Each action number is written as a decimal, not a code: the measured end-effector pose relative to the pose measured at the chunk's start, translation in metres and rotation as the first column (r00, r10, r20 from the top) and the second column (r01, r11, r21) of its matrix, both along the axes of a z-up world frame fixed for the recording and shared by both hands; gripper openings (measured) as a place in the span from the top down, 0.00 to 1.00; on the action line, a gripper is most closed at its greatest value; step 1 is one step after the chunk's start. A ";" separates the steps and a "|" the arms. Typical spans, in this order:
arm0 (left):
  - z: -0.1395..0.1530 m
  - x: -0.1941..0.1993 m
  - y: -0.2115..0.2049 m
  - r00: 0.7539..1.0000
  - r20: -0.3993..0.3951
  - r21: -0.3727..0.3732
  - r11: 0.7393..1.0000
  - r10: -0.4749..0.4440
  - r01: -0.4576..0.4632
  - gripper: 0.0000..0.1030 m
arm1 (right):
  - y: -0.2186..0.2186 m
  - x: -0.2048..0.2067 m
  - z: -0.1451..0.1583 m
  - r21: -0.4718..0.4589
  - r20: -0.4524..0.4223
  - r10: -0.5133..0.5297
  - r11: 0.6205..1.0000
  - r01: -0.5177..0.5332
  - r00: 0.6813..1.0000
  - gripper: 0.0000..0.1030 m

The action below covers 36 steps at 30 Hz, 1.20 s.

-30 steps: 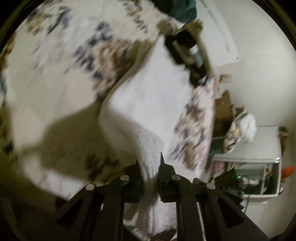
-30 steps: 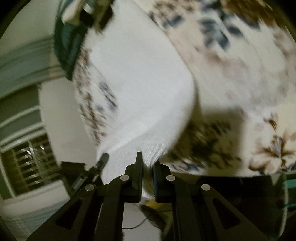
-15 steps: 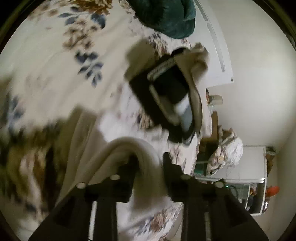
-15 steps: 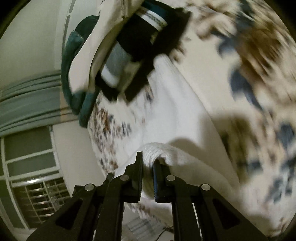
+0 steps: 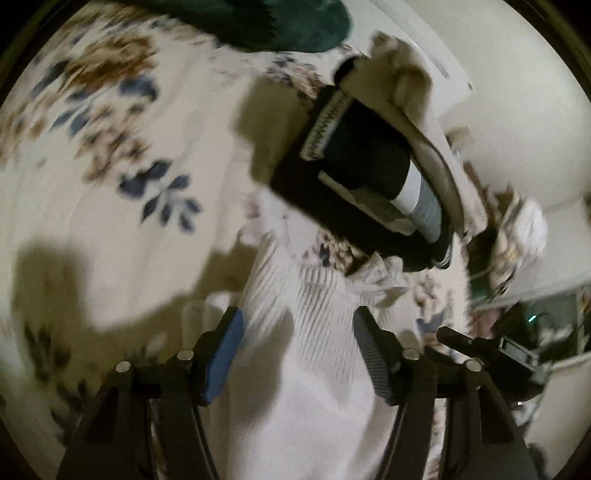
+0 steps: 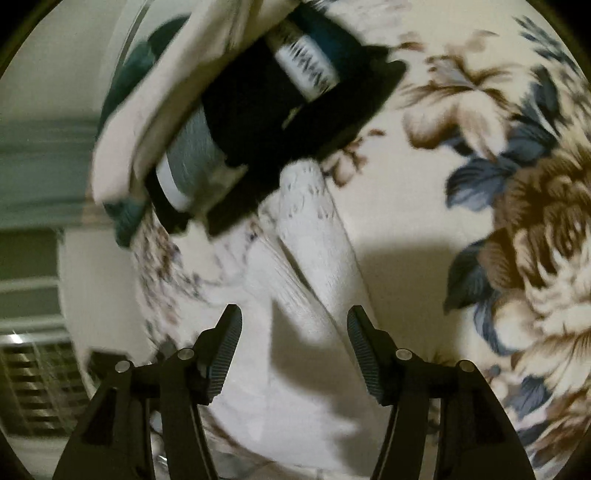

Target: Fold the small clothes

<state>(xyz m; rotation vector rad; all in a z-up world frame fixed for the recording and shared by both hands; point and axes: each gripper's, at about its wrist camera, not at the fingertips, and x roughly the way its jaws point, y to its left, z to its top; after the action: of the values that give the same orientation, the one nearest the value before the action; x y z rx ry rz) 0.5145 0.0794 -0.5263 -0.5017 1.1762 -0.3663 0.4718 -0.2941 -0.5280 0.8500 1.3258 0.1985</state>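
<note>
both grippers have let go since half a second ago: their jaws, then pinched on the white cloth, now stand wide apart with nothing between the pads. the floral bedspread [image 5: 92, 192] fills most of both views, cream with brown and blue flowers. on it the white garment [image 5: 314, 369] lies folded, running from 6 o'clock up toward the centre in the left wrist view, its ribbed edge ending just short of a stack of folded clothes [image 5: 354, 177] at 1 o'clock, dark pieces under a pale one. a dark green cushion [image 5: 288, 22] sits at 12 o'clock. the left gripper [image 5: 297, 354] hovers over the garment; the right gripper [image 6: 293, 350] does likewise, the garment [image 6: 314, 295] stretching from 6 o'clock toward the stack [image 6: 280, 122] at 11 o'clock.
</note>
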 end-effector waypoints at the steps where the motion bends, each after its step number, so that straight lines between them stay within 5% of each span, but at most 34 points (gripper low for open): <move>1: -0.002 0.006 -0.006 1.000 0.018 0.035 0.999 -0.017 0.017 0.68 | 0.007 0.003 -0.002 -0.028 0.003 0.035 0.999 -0.035 0.999 0.40; 2: -0.007 0.011 -0.009 0.999 0.006 0.050 0.998 -0.031 0.031 0.94 | 0.016 0.008 -0.005 -0.061 0.004 0.073 0.996 -0.072 0.997 0.42; 3: -0.010 0.016 -0.010 0.999 -0.004 0.043 0.998 -0.037 0.037 0.94 | 0.024 0.013 -0.008 -0.094 0.001 0.105 0.990 -0.104 0.994 0.59; 4: -0.009 0.019 -0.009 0.999 0.005 0.036 0.999 -0.033 0.033 0.94 | 0.029 0.017 -0.011 -0.121 -0.007 0.126 0.985 -0.126 0.992 0.92; 9: 0.014 0.024 0.005 0.997 0.077 0.036 0.999 -0.015 0.012 0.94 | 0.018 0.018 0.004 -0.170 0.044 0.057 0.984 -0.048 0.997 0.93; 12: 0.001 0.041 0.014 0.998 0.052 0.038 0.999 0.021 -0.023 0.94 | 0.001 0.020 0.016 -0.179 0.078 -0.006 0.984 0.020 0.997 0.93; 16: -0.027 0.058 0.018 0.999 -0.044 -0.006 1.000 0.030 -0.031 0.93 | -0.005 0.038 -0.003 -0.222 0.016 -0.014 0.975 0.017 1.000 0.92; 19: -0.026 0.051 0.023 0.996 -0.077 -0.053 0.998 0.034 -0.038 0.82 | 0.000 0.050 -0.018 -0.254 -0.063 0.044 0.965 -0.058 0.997 0.85; 20: -0.023 0.046 0.028 0.995 -0.085 -0.079 0.996 0.045 -0.052 0.67 | 0.000 0.050 -0.016 -0.247 -0.064 0.056 0.967 -0.070 0.996 0.80; 21: -0.020 0.042 0.032 0.995 -0.084 -0.106 0.992 0.059 -0.068 0.49 | -0.003 0.049 -0.012 -0.232 -0.046 0.053 0.971 -0.063 0.998 0.66; 23: -0.016 0.031 0.036 0.995 -0.066 -0.161 0.983 0.079 -0.088 0.43 | -0.011 0.046 -0.007 -0.199 -0.018 0.030 0.979 -0.033 0.999 0.49; 26: -0.024 0.030 0.019 0.997 -0.080 -0.143 0.989 0.021 -0.032 0.46 | -0.014 0.047 -0.014 -0.151 -0.035 0.018 0.988 -0.023 0.999 0.48; 28: -0.026 0.031 0.003 0.998 -0.061 -0.084 0.996 -0.020 0.015 0.97 | -0.011 0.052 -0.025 -0.112 -0.061 0.030 0.993 -0.036 0.998 0.50; 29: -0.025 0.031 -0.004 0.998 -0.054 -0.047 0.998 -0.037 0.034 0.94 | -0.007 0.053 -0.028 -0.104 -0.063 0.035 0.994 -0.041 0.997 0.59; 30: -0.021 0.030 -0.005 0.999 -0.023 -0.034 0.999 -0.029 0.029 0.94 | -0.003 0.054 -0.026 -0.120 -0.045 0.041 0.992 -0.046 0.998 0.92; 34: -0.014 0.038 0.021 0.999 0.020 -0.041 0.999 0.033 -0.032 0.94 | 0.004 0.052 0.007 -0.224 0.080 0.006 0.975 0.012 0.997 0.92; 36: -0.029 0.047 0.033 0.998 -0.032 -0.090 0.995 0.050 -0.052 0.94 | 0.000 0.055 0.008 -0.232 0.087 -0.033 0.971 0.052 0.996 0.92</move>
<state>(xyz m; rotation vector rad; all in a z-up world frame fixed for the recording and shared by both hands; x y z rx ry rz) 0.5613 0.1126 -0.5557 -0.6172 1.1773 -0.3704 0.5272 -0.2941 -0.5201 0.6630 1.2251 0.0409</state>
